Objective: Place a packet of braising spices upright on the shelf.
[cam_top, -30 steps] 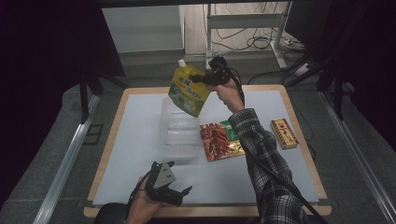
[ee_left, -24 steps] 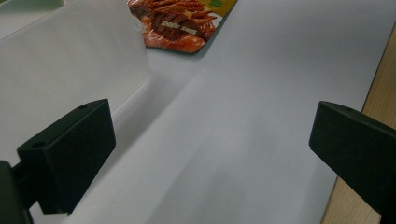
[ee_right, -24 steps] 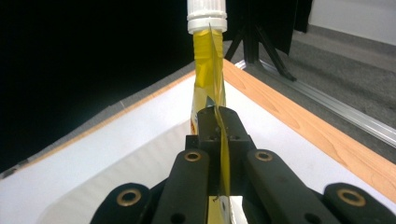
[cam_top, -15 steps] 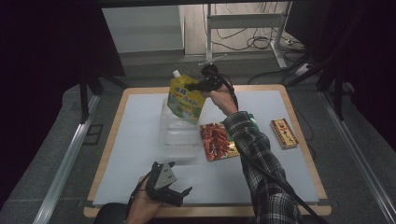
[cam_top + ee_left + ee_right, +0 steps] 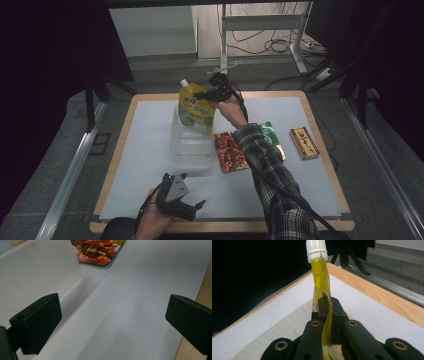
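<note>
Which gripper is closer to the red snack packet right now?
The right. The right gripper holds the yellow pouch just beyond the red snack packet, over the clear container. The left gripper sits open nearer the table's front edge.

My left tool (image 5: 112, 322) looks low along the desk (image 5: 130, 315), its two black jaws standing wide apart with nothing but the pale sheet between them. At the right edge the bare wood of the desk shows past the sheet. On the left, just beyond my left-hand jaw, rises the frosted wall of a clear container (image 5: 37, 270). Past its corner, at the top, a red snack packet (image 5: 98, 251) lies flat on the sheet
</note>
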Demonstrator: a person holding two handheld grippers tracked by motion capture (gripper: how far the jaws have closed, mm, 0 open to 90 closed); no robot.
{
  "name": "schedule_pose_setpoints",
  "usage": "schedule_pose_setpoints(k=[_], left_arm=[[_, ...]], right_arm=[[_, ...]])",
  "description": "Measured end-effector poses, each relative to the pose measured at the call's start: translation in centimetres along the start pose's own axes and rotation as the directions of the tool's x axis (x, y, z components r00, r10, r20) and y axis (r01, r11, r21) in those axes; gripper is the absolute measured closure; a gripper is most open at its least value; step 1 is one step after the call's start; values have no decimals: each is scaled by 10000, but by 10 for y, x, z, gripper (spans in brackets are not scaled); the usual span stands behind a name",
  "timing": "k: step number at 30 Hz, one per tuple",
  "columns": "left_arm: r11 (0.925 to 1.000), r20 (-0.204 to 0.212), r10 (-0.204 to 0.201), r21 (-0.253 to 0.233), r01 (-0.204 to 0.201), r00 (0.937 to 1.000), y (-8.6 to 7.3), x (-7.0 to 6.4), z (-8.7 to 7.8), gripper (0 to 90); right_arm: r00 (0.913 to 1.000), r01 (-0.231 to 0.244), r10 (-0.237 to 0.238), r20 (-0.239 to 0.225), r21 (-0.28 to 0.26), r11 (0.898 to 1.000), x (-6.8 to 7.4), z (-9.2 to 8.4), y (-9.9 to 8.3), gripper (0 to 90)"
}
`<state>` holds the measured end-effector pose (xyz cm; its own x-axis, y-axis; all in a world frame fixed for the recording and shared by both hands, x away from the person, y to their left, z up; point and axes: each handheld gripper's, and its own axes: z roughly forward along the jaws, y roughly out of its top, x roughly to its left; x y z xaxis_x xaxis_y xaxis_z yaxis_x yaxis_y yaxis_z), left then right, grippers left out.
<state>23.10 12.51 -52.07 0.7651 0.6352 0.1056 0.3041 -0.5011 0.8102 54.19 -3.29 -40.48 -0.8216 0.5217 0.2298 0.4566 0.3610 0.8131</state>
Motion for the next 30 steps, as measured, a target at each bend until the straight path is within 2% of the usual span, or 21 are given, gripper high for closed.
schedule_pose_setpoints(k=[2, 4, 6, 8, 15, 19, 22, 25, 30], left_arm=[[10000, -3, 36, 12, -36, 10000, 0, 0, 0, 3], [10000, -30, 12, -13, -12, 10000, 0, 0, -1, 3], [10000, -2, -50, -52, 50, 10000, 0, 1, -1, 4], [10000, 1, -53, -38, 53, 10000, -1, 2, 0, 4], [10000, 29, -55, -13, 55, 10000, -1, 2, 0, 5], [10000, 45, -81, -15, 81, 10000, -1, 2, 1, 4], [10000, 45, -88, -6, 88, 10000, -1, 2, 1, 4], [10000, 41, -38, 34, 38, 10000, -1, 2, 1, 4], [9999, 67, -116, 6, 116, 9999, -1, 2, 2, 4]], right_arm=[[10000, -34, 35, 68, -42, 10000, 1, 1, 0, 887], [9997, 136, -135, 184, -55, 9999, 2, 0, 0, 871], [9991, 277, -275, 333, -57, 9996, 2, -1, 0, 826], [9977, 433, -424, 525, -161, 9989, 2, -3, 0, 743], [9959, 653, -637, 639, -217, 9976, 2, -9, -2, 477], [9917, 986, -970, 841, -143, 9950, 4, -13, -1, 379], [9905, 1063, -1052, 888, -84, 9943, 5, -17, -1, 305], [9894, 1156, -1137, 900, -157, 9932, 6, -22, -2, 247], [9878, 1282, -1285, 880, 81, 9917, 6, -28, -5, 180]])
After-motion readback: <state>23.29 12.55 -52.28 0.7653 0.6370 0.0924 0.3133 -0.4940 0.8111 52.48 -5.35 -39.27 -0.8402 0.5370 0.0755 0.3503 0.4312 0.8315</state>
